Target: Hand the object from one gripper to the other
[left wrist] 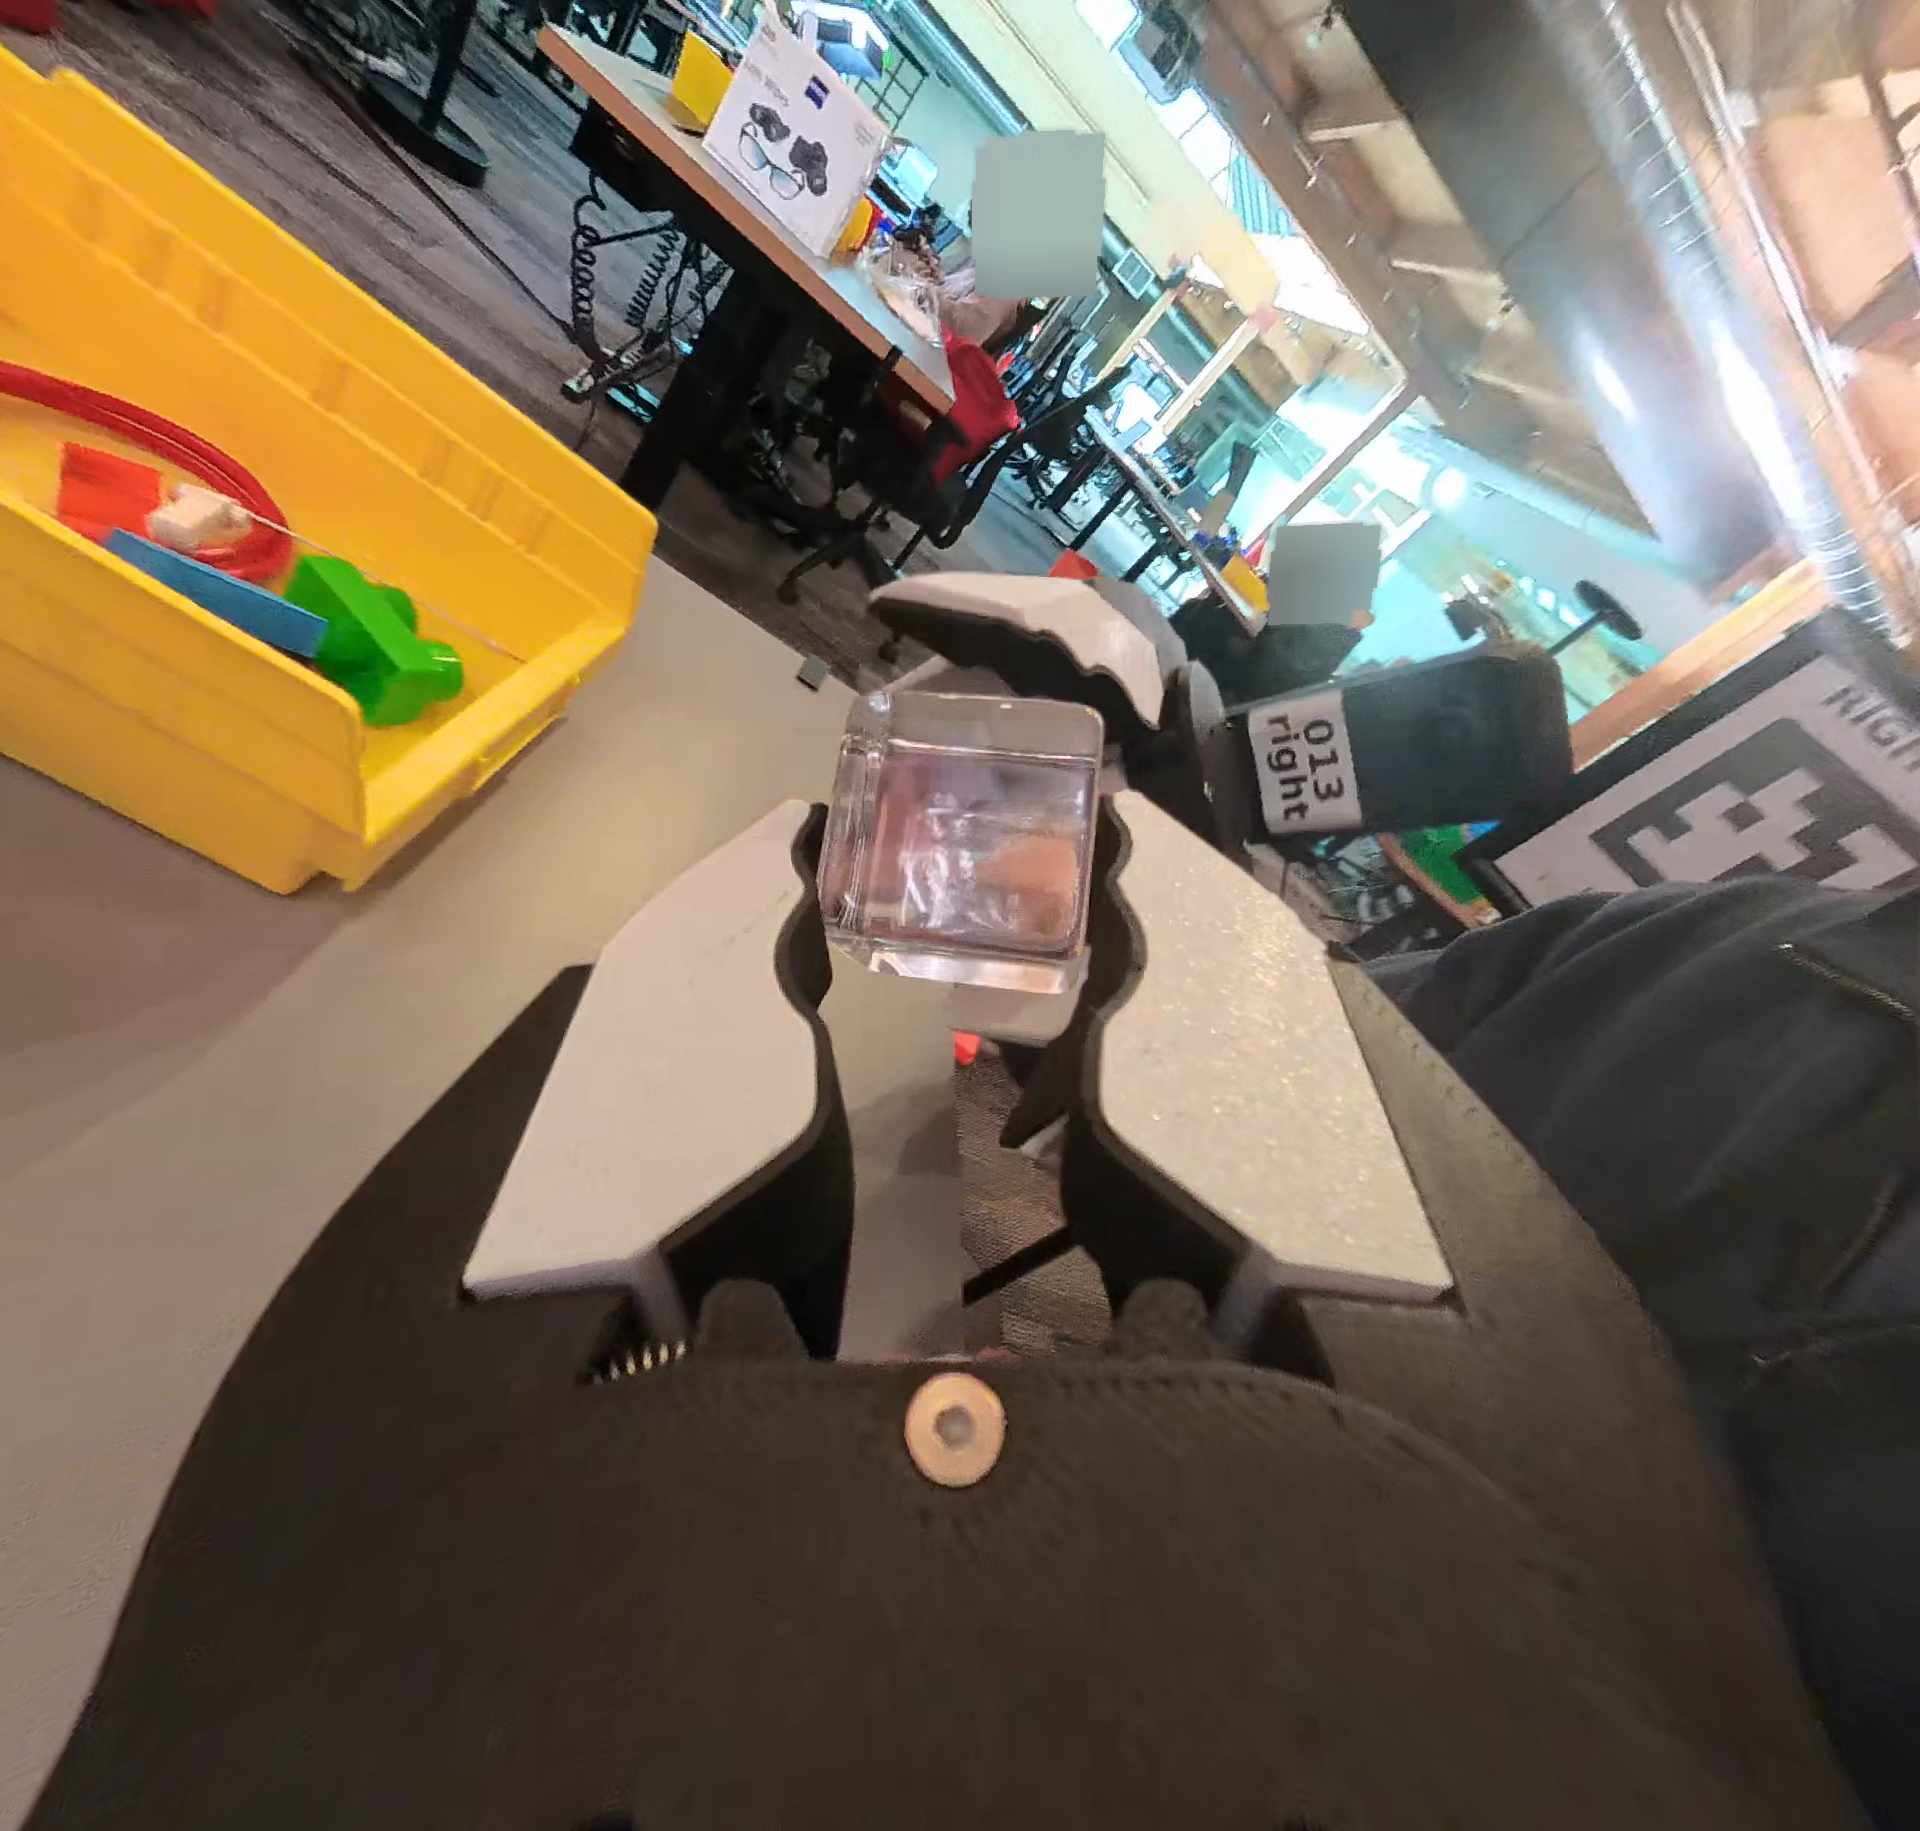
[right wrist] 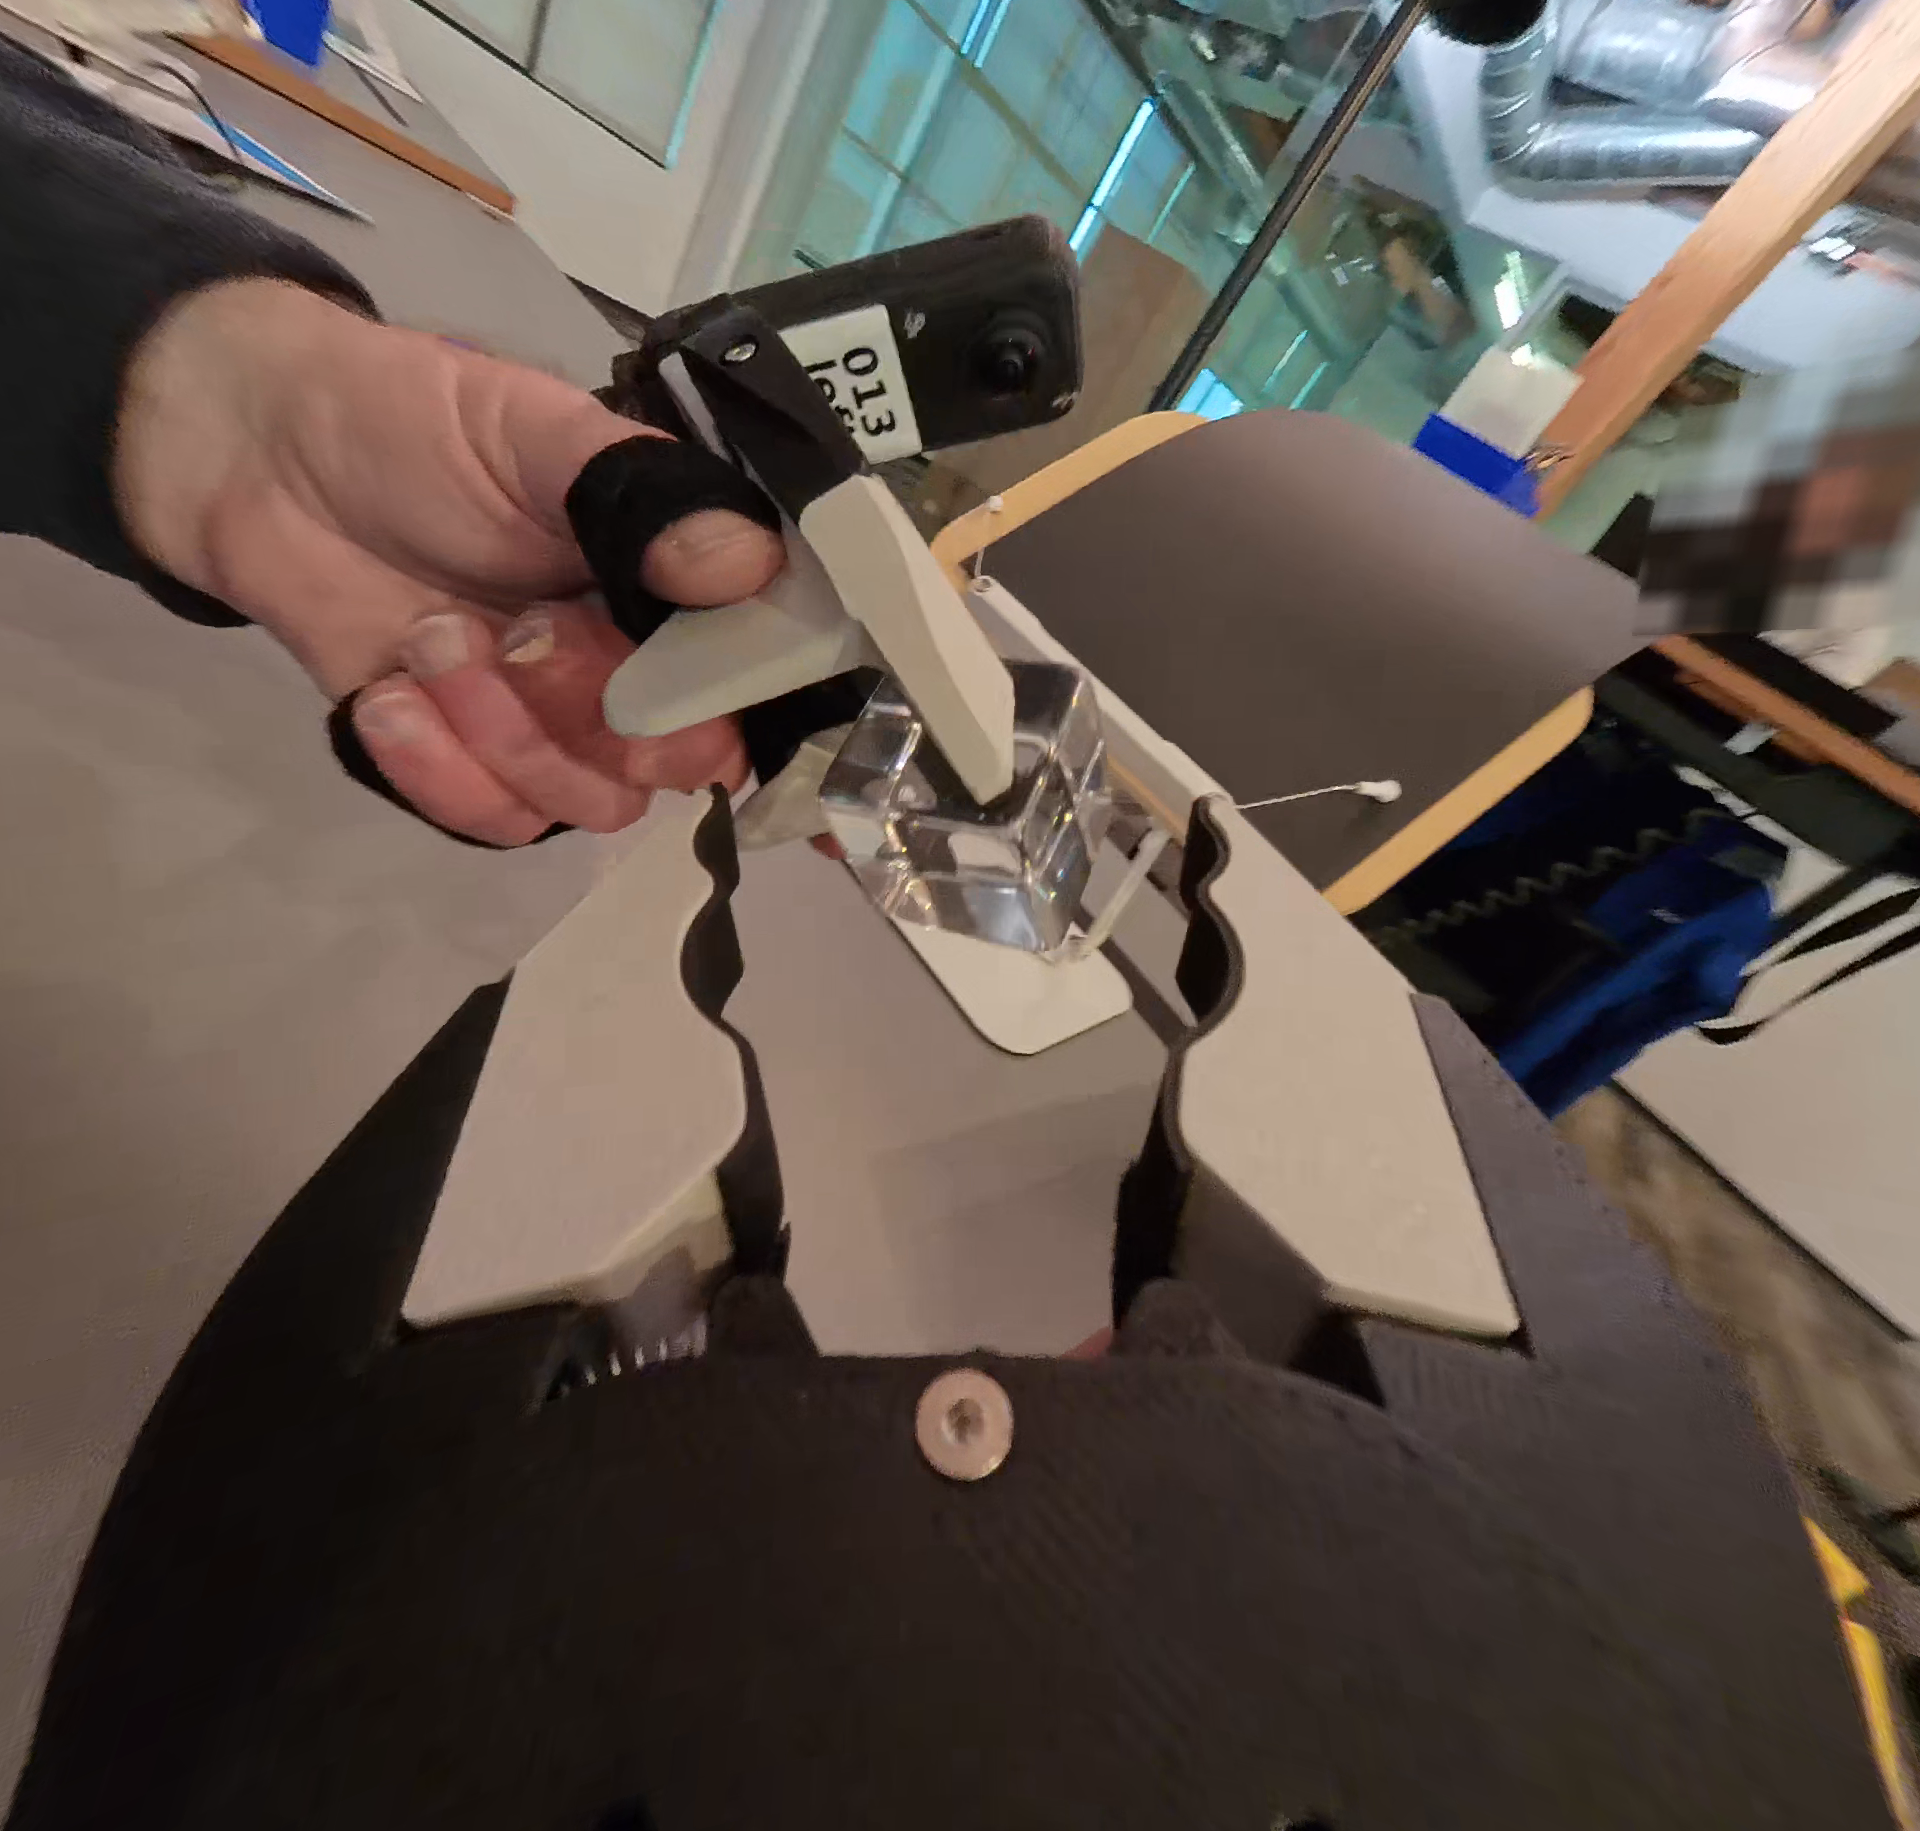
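Cube (left wrist: 961, 846) hides right tongs' (left wrist: 1029, 732) tips.

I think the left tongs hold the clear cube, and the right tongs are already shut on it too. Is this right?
Not quite. The left tongs do hold the clear cube, but the right tongs are open. In the right wrist view their fingers stand wide apart, with the cube just ahead of the tips, not yet gripped.
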